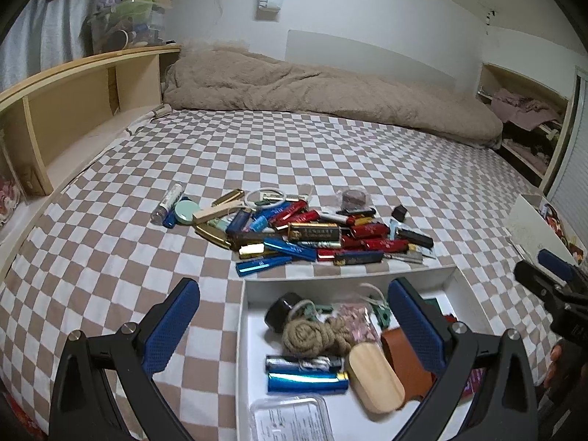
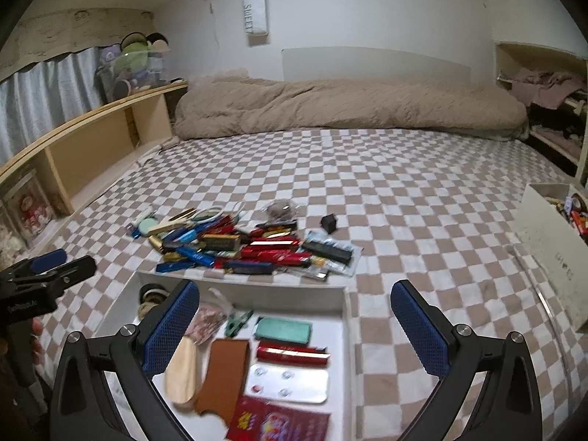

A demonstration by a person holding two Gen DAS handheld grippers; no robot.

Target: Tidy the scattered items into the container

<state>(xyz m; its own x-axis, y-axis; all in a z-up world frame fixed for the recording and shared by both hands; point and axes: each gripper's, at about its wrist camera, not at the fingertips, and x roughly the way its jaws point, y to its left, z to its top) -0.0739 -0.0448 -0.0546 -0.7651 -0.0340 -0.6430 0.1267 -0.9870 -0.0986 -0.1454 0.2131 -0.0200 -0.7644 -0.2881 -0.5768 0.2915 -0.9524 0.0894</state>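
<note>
A heap of small items [image 1: 308, 231] [image 2: 250, 246], mostly red, blue and gold lighters and bars, lies on the checkered bed just beyond a white box [image 1: 345, 273] [image 2: 242, 279]. The box holds a rope coil [image 1: 312, 334], a blue lighter [image 1: 307, 382], a wooden oval [image 1: 375, 376], a brown leather piece [image 2: 220, 375], a teal case [image 2: 283, 330] and a red bar [image 2: 290, 354]. My left gripper [image 1: 294, 316] hovers open above the box's left part with nothing between its fingers. My right gripper [image 2: 294, 316] stands open over the box's right side, likewise holding nothing.
A rolled beige blanket [image 1: 330, 92] lies across the far side of the bed. A wooden shelf [image 1: 73, 110] runs along the left. Another white box with small items [image 2: 551, 242] sits at the right edge. A small black cube [image 2: 329, 222] lies apart from the heap.
</note>
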